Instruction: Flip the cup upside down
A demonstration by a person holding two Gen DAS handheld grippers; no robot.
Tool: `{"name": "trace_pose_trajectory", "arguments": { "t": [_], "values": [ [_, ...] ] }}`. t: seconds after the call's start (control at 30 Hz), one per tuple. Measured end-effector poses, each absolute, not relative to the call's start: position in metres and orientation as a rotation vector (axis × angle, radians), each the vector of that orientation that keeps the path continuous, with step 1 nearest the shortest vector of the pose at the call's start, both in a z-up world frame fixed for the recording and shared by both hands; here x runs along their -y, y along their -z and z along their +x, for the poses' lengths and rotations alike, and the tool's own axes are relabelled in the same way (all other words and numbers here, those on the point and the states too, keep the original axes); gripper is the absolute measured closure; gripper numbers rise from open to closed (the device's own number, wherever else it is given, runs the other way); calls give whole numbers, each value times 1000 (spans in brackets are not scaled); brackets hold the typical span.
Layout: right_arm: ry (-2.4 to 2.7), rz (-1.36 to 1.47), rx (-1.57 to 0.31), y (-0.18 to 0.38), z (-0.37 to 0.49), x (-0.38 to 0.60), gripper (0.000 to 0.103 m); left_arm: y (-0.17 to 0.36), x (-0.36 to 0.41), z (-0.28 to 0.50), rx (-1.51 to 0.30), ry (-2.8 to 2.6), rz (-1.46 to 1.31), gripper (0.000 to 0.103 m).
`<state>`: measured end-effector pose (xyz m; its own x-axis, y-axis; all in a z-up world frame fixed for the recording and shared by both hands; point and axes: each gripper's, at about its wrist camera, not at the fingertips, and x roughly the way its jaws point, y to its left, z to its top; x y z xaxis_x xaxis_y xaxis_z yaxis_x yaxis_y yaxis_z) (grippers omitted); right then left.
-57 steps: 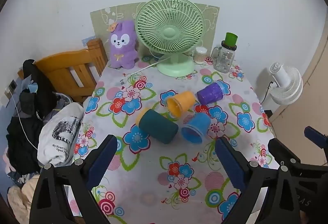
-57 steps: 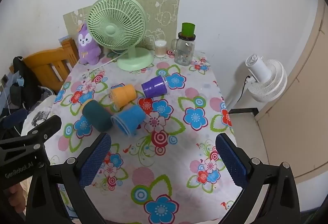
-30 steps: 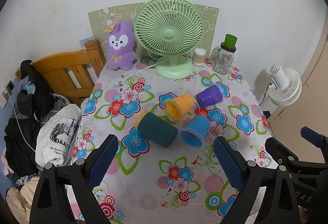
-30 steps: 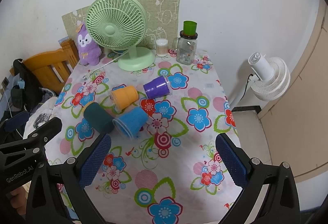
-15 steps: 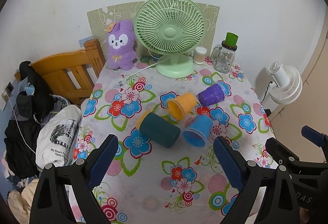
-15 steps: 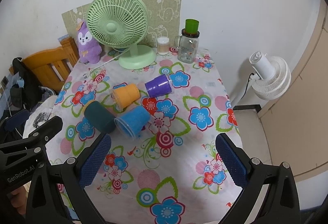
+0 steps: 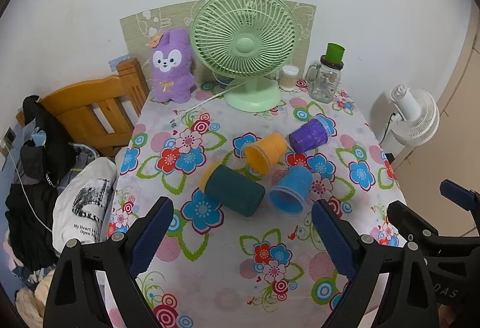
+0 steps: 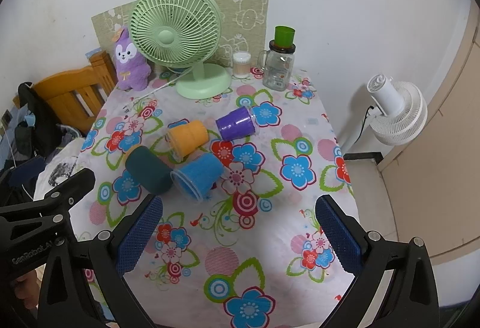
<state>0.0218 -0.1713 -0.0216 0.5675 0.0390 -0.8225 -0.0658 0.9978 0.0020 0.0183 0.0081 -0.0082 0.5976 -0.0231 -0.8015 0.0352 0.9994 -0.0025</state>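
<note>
Several cups lie on their sides in the middle of a flowered table (image 7: 210, 283): a dark teal cup (image 7: 234, 190) (image 8: 148, 169), a blue cup (image 7: 291, 189) (image 8: 198, 175), an orange cup (image 7: 264, 152) (image 8: 187, 137) and a purple cup (image 7: 310, 136) (image 8: 237, 123). My left gripper (image 7: 241, 233) is open and empty, above the table's near part, short of the cups. My right gripper (image 8: 237, 235) is open and empty, also short of the cups and to their right.
At the back stand a green desk fan (image 7: 244, 49), a purple plush toy (image 7: 171, 67), a glass jar with a green top (image 7: 327, 77) and a small cotton-swab jar (image 7: 289, 77). A wooden bed frame (image 7: 90, 109) with clothes is left. A white fan (image 8: 396, 112) stands right.
Both grippers have drifted slightly over the table, so the view shifts a little. Both stay open and the cups have not moved.
</note>
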Motion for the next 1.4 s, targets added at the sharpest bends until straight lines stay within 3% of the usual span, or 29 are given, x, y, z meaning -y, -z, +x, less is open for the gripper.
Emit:
{"name": "trace_pose_trajectory", "arguments": {
  "t": [0.8,1.4],
  "values": [
    [-39,-24,-995,28,30,156,0,17,-8,51,-955,182,164,9],
    [-127,-48,-1039,72,143,179,0,66,31,161,-1056,239,301,9]
  ]
}}
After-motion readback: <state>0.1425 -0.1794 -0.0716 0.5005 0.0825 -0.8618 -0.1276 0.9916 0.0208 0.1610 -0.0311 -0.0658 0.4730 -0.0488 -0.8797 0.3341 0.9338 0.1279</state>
